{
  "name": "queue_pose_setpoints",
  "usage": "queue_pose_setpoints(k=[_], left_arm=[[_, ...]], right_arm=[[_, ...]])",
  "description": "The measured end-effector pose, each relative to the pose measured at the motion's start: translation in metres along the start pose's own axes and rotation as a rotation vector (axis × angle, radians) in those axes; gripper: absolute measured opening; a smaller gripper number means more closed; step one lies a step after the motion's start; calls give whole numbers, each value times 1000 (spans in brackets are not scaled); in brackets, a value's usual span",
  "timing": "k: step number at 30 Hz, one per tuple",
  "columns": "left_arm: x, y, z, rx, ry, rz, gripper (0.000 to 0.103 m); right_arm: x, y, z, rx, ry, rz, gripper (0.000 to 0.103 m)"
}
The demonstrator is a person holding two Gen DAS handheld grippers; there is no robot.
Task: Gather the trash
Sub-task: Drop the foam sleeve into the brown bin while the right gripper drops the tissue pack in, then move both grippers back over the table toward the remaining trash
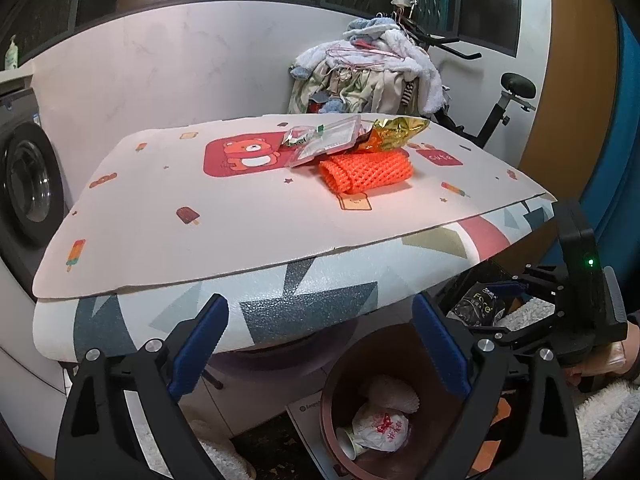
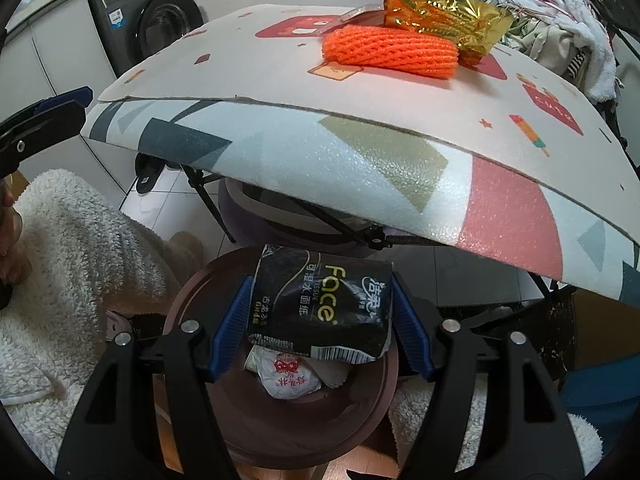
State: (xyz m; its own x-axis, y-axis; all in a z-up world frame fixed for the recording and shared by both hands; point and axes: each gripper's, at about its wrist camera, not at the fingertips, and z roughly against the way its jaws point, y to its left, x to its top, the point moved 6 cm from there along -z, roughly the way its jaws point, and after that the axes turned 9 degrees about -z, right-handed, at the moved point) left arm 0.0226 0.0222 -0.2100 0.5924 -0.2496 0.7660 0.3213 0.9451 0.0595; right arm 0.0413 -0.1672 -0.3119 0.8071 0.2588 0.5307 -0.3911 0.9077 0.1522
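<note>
Your right tool [image 2: 320, 326] is clenched on a black tissue packet [image 2: 320, 312], blue pads pressed against its two short sides, and you have it poised directly above the brown bin [image 2: 192, 300] that stands on the floor just under the near edge of the tabletop [image 2: 360, 168]. Holding it there makes sense: the packet sits over the bin's mouth, so letting go should drop it straight in beside the crumpled white wrapper [image 2: 288, 376] already lying at the bottom. The packet looks soft and half-collapsed, so it may cling to one pad for a moment as you release.

Your left tool [image 1: 320, 344] is released, its jaws spread wide with nothing between them, and it looks across the tabletop edge [image 1: 280, 300] from beside the bin [image 1: 332, 380]. From that view the bin's contents show below, with the right tool [image 1: 516, 284] and its packet [image 1: 478, 306] off to the side.

What remains to collect sits together on the far part of the patterned mat: an orange foam net [image 1: 366, 170], a gold snack bag [image 1: 396, 132] leaning on it, and a clear plastic tray [image 1: 324, 142] with a small wrapper on top. They overlap, so you will likely need to lift them one at a time, the topmost first.
</note>
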Motion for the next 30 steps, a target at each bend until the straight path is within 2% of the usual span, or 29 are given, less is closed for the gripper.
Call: queue_pose_setpoints(k=[4, 5, 6, 8, 11, 20, 26, 30], left_arm=[[-2, 7, -4, -3, 11, 41, 91], [-3, 8, -5, -3, 13, 47, 91], [-3, 10, -5, -2, 14, 61, 91], [-3, 13, -5, -2, 12, 75, 91], [-4, 16, -5, -1, 11, 90, 91], [-4, 15, -5, 5, 18, 78, 91], [5, 20, -2, -8, 3, 91, 91], [20, 18, -2, 10, -14, 37, 91]], right_arm=[[-2, 0, -1, 1, 11, 0, 69], [-2, 1, -1, 1, 13, 2, 73], [-2, 1, -2, -2, 15, 5, 83], [-1, 1, -1, -7, 6, 4, 93], [0, -2, 0, -17, -2, -6, 96], [3, -8, 4, -32, -16, -28, 96], [17, -13, 17, -25, -55, -49, 97], [30, -21, 29, -29, -90, -51, 97]])
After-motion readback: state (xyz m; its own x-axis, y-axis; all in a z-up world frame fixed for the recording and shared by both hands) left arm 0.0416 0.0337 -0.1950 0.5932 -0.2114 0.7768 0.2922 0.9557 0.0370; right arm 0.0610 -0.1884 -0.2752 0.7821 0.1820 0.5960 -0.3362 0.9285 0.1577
